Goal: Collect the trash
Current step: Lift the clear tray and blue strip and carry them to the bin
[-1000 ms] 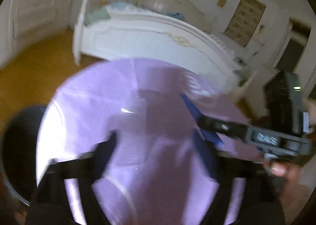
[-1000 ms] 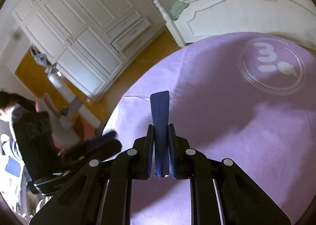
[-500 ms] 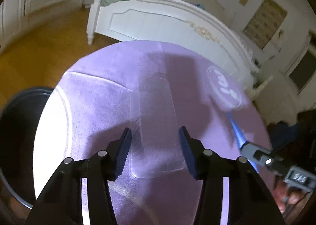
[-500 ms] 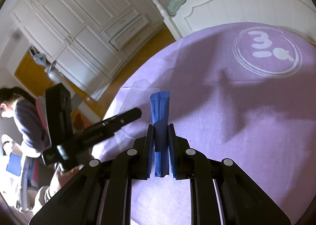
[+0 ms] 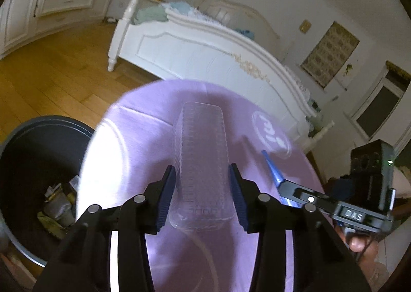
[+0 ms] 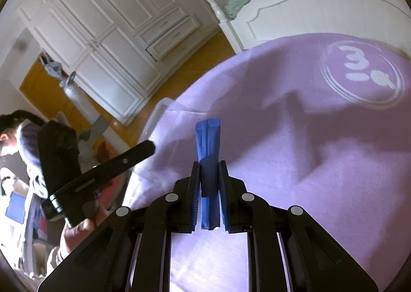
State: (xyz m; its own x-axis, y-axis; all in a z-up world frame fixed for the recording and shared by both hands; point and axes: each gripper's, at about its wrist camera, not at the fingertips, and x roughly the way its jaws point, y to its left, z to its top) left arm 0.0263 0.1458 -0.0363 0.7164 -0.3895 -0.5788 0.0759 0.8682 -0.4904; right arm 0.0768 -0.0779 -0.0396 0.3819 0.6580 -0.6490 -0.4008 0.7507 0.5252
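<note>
A clear ribbed plastic tray [image 5: 203, 163] stands tilted up off the round purple table [image 5: 143, 138], held between the pads of my left gripper [image 5: 203, 189]. The tray's far end [image 6: 156, 115] shows in the right wrist view, past the left gripper body [image 6: 102, 171]. My right gripper [image 6: 208, 194] is shut on a flat blue wrapper [image 6: 208, 148] and holds it above the table [image 6: 295, 163]. The wrapper [image 5: 272, 171] and right gripper also show in the left wrist view, to the right of the tray.
A dark round bin [image 5: 33, 179] with trash inside stands on the wooden floor left of the table. A white bed [image 5: 205, 61] is beyond the table. White wardrobes [image 6: 108, 35] line the far wall. A white logo [image 6: 362, 71] marks the tablecloth.
My left gripper has closed around the clear tray and lifted its near end off the table. My right gripper still holds the blue wrapper and has shifted slightly.
</note>
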